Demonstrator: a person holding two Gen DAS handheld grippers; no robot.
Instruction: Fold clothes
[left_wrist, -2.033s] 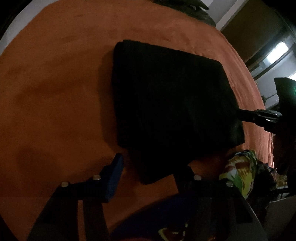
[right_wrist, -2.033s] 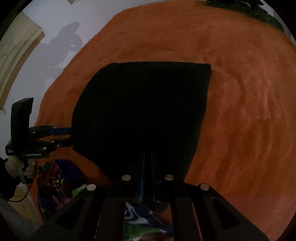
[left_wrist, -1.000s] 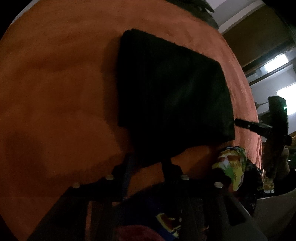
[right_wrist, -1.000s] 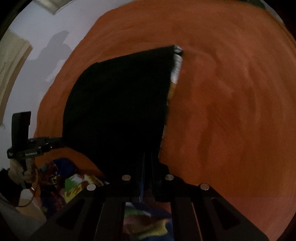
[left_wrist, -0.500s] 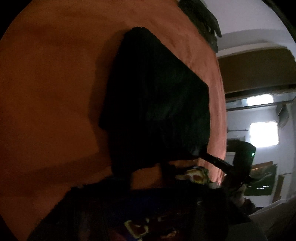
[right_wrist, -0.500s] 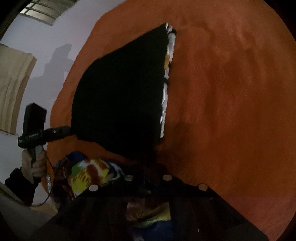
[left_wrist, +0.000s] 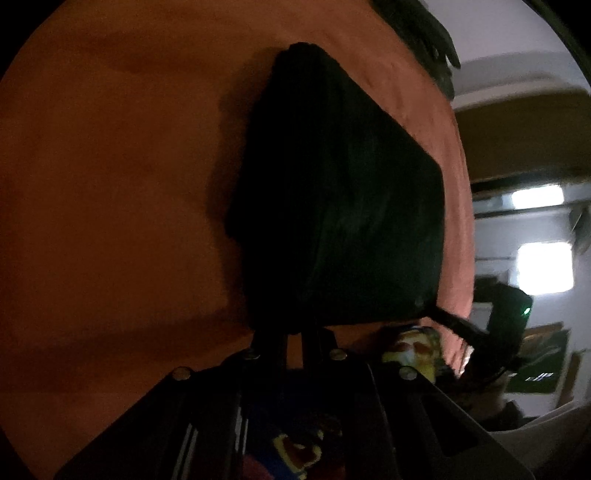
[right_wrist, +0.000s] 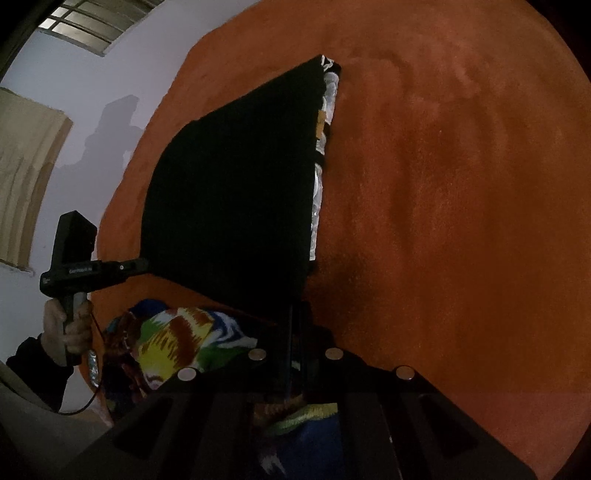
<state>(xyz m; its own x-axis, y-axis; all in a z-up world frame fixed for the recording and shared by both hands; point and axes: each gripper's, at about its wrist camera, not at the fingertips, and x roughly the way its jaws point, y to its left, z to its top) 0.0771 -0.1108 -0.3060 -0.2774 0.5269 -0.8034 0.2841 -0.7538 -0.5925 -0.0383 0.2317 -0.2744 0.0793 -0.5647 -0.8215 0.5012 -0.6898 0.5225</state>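
Both grippers pinch the near edge of a folded black garment (right_wrist: 229, 206) spread on an orange cover (right_wrist: 443, 184). Left gripper (left_wrist: 293, 332): jaws closed on the near left corner, cloth extending up and away from the tips. Right gripper (right_wrist: 295, 332): jaws closed on the near right corner, a pale patterned lining (right_wrist: 325, 122) showing along the fold's right edge. Each tool tilts steeply downward. A hand (right_wrist: 66, 325) in a dark sleeve grasps the left gripper's handle. Multicoloured clothes (right_wrist: 173, 339) lie heaped below both tools.
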